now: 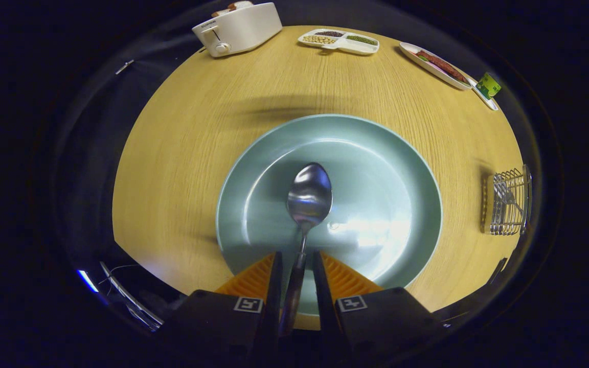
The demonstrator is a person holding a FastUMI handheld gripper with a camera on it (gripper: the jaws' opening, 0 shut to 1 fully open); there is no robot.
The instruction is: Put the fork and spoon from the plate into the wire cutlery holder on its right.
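1. My tool (297, 266) has its two fingers drawn close on either side of the spoon (309, 197) handle, which runs up the narrow gap between them; a thin slit shows on each side of the handle, so I cannot tell whether both fingers press on it.
2. The one spoon has its long axis straight ahead, in line with my fingers: handle toward me, bowl pointing away, hollow side up.
3. The spoon's bowl lies just ahead of my fingertips, over the middle of one pale green plate (376, 153); whether it rests on the plate or is lifted clear I cannot tell.
4. The plate sits on the round wooden surface (182, 153), its near rim under my fingers.
5. Well off to the right of my tool stands one wire cutlery holder (509, 202), apart from the plate, with one fork (504, 194) inside it.
6. Far beyond the plate, at the surface's far edge: one white toaster (238, 28) to the left, one divided snack tray (339, 41) roughly straight ahead, and one long dish of food (437, 65) to the right.
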